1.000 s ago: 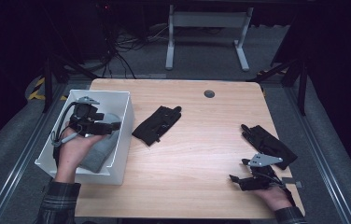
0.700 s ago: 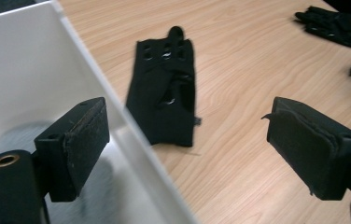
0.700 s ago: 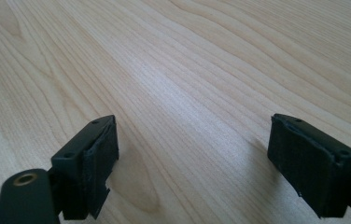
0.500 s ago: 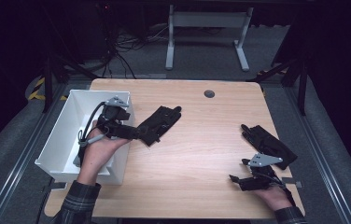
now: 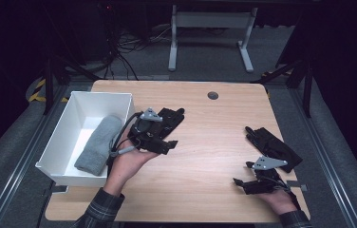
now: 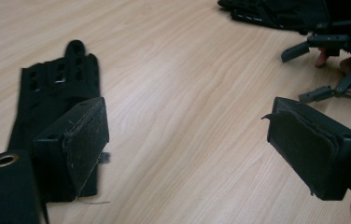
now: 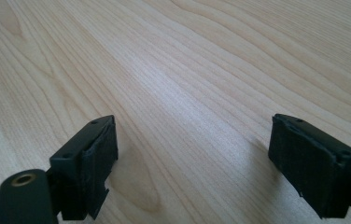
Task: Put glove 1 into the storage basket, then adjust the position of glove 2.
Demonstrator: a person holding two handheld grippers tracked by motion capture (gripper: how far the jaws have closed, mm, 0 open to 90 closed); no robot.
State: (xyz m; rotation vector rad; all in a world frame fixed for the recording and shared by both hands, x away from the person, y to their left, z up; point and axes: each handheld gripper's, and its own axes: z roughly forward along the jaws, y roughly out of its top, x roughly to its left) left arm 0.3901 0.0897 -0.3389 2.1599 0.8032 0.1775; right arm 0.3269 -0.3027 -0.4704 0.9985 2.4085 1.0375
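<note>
Beside black glove (image 6: pixel 54 88) (jaws apart)

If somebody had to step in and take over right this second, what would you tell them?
Left gripper: jaws open, nothing between them, over the near black glove by the white bin.
Right gripper: jaws open, empty, low over bare table at the front right.
Done: a grey sock lies in the bin.
Left: both black gloves remain on the table, the second beside the right gripper. Likely next: grasp the near glove and bin it.
</note>
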